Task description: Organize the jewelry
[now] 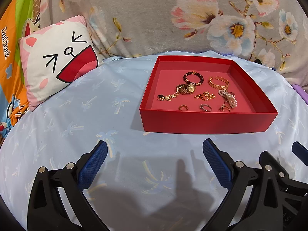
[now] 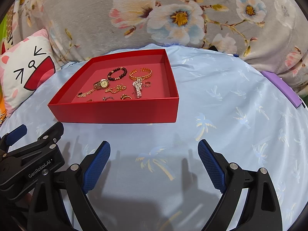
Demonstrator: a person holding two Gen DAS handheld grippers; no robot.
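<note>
Hovering side by side above the pale blue palm-print bedsheet, both claws are held empty and well short of the work. The left claw is spread wide with nothing between its blue pads, and the right claw is likewise spread and bare; the right one is glimpsed just beside the left at the far right edge of the left wrist view.

Ahead of the left claw and a little to its right, and ahead of the right claw to its left, the shallow red box is set flat on the sheet. All the jewelry that can be seen is already gathered inside it: a gold wristwatch, a dark beaded bracelet behind the watch, a gold chain-link bangle, a pearl cluster piece, a gold chain necklace with a black clover charm, a tangled gold chain, and several rings along the near wall. No loose piece is seen on the sheet around the box.

The task is judged to be either at its very start, with sorting inside the box not yet begun, or very nearly finished; which of the two cannot be told. If sorting is meant, a reach forward over the near wall is called for, with a narrow, careful pinch, since the rings are small and the chains lie close together and may snag.

A cartoon-face cushion is propped far to the left of the left claw, and a floral blanket is draped behind the box.
</note>
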